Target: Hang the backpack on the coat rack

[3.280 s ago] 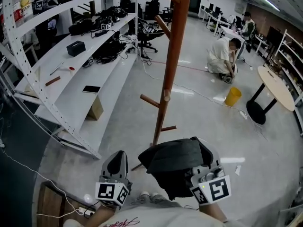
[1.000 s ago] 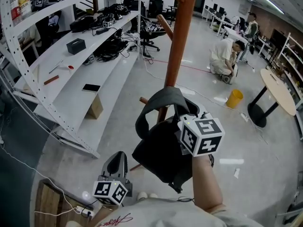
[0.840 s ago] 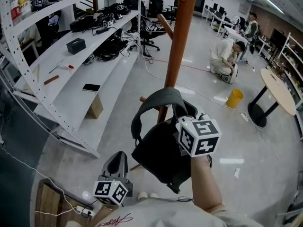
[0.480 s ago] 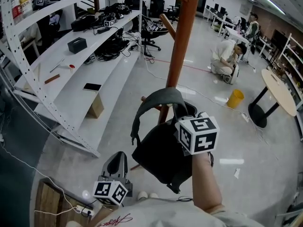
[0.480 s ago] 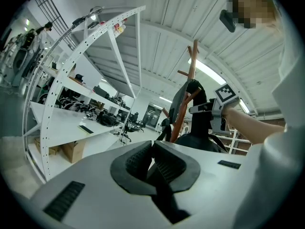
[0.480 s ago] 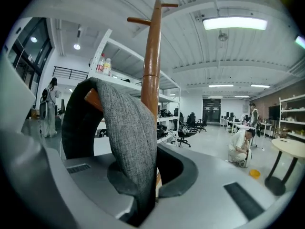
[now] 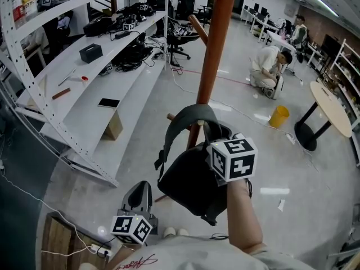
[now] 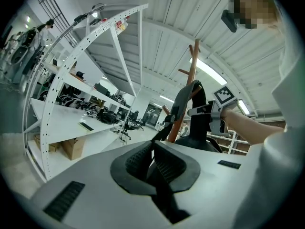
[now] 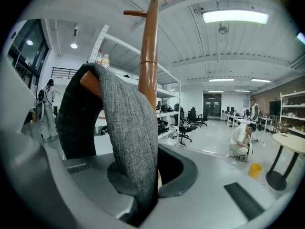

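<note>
Shelving [image 7: 79, 114] flanks the coat rack [image 7: 211, 66], whose peg [image 9: 89, 83] underlies the backpack [image 7: 188, 179] strap.

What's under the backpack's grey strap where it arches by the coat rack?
A wooden peg pokes out under the strap, which the right hand-held gripper pinches. The strap covers the rest of the peg up to the coat rack pole.

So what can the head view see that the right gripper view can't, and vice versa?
Only the head view: the backpack's dark body hanging in full, and the left gripper held low. Only the right gripper view: fingers shut on the grey strap, a wooden peg inside its loop, and the rack's top. Both: the coat rack pole, the crouching person, the yellow bucket.
</note>
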The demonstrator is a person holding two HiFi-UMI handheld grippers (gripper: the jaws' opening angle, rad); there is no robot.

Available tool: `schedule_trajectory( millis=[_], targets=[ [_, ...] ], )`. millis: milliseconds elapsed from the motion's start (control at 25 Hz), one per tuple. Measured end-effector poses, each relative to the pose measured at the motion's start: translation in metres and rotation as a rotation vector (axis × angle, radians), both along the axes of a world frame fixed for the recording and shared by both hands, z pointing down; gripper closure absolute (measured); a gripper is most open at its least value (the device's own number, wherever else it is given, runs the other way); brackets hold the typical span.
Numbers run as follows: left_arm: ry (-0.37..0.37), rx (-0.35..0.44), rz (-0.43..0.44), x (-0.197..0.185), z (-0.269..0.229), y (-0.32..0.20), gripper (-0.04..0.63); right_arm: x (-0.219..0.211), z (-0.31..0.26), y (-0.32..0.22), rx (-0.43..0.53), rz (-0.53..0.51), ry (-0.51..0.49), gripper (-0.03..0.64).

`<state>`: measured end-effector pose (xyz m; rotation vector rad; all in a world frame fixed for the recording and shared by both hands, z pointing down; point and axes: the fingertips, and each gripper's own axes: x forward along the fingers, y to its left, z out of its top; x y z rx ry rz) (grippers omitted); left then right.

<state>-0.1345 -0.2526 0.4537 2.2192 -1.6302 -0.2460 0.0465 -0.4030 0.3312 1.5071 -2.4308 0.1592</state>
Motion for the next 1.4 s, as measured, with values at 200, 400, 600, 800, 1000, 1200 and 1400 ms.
schedule_trajectory(
  millis=[200, 400, 600, 800, 1000, 1200, 1400],
  targets=[
    [0.005, -0.006, 0.003, 0.0, 0.001, 0.0, 0.571, 0.004, 0.01, -0.001, -0.02, 0.009, 0.005, 0.583],
    [0.005, -0.007, 0.004, -0.004, 0.001, -0.001, 0.571, 0.007, 0.019, 0.0, -0.028, 0.019, 0.007, 0.583],
    [0.002, -0.008, 0.004, -0.006, 0.0, -0.002, 0.571, 0.007, 0.021, -0.001, 0.013, 0.03, -0.002, 0.583],
    [0.001, -0.011, 0.006, -0.006, 0.0, -0.001, 0.571, 0.008, 0.023, 0.002, 0.054, 0.035, -0.025, 0.583],
    [0.0, -0.014, 0.01, -0.008, 0.003, 0.002, 0.571, 0.008, 0.024, 0.004, 0.103, 0.046, -0.043, 0.583],
    [-0.005, -0.022, 0.009, -0.009, 0.004, 0.004, 0.571, 0.005, 0.026, 0.004, 0.126, 0.054, -0.052, 0.583],
    [-0.011, -0.017, 0.019, -0.007, 0.006, 0.006, 0.571, 0.005, 0.025, 0.005, 0.162, 0.069, -0.034, 0.583]
  ],
)
